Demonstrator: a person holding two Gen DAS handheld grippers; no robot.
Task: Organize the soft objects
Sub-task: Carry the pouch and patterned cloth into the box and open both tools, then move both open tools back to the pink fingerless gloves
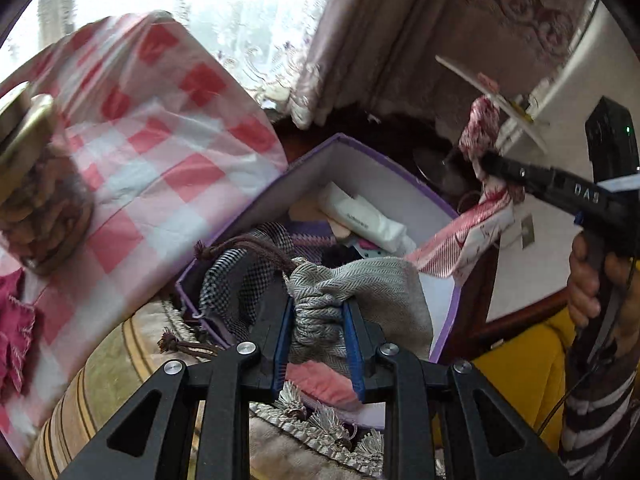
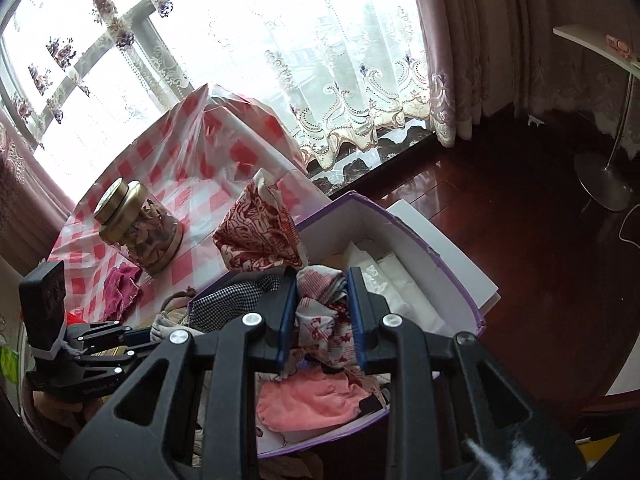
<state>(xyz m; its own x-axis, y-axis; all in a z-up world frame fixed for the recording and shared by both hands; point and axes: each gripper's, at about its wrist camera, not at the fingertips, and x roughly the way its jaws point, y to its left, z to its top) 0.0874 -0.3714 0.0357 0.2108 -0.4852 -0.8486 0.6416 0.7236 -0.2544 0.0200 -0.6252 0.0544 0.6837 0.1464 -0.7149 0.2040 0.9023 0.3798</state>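
Step in hand: carrying items to the purple box (image 1: 280, 184), centre frame. Left tool (image 1: 318, 316) clamps a grey drawstring pouch (image 1: 360, 284) at the box's near edge. Right tool (image 2: 322, 312) clamps a red-patterned cloth (image 2: 260, 236) above it. Next: lower both in, then release.

Table (image 2: 192, 256) — covered with a red-and-white checked plastic cloth (image 2: 224, 152), which is rumpled and lifted toward the far edge by the window. On it: a glass jar (image 2: 140, 228) with a gold lid, upright, contents brownish; a crumpled magenta cloth (image 2: 120, 288) just beside the jar on the near side. A purple box (image 2: 460, 276) sits at the table's right edge — whether it rests on the table cannot be told. Dark wooden floor (image 2: 500, 208) beyond.
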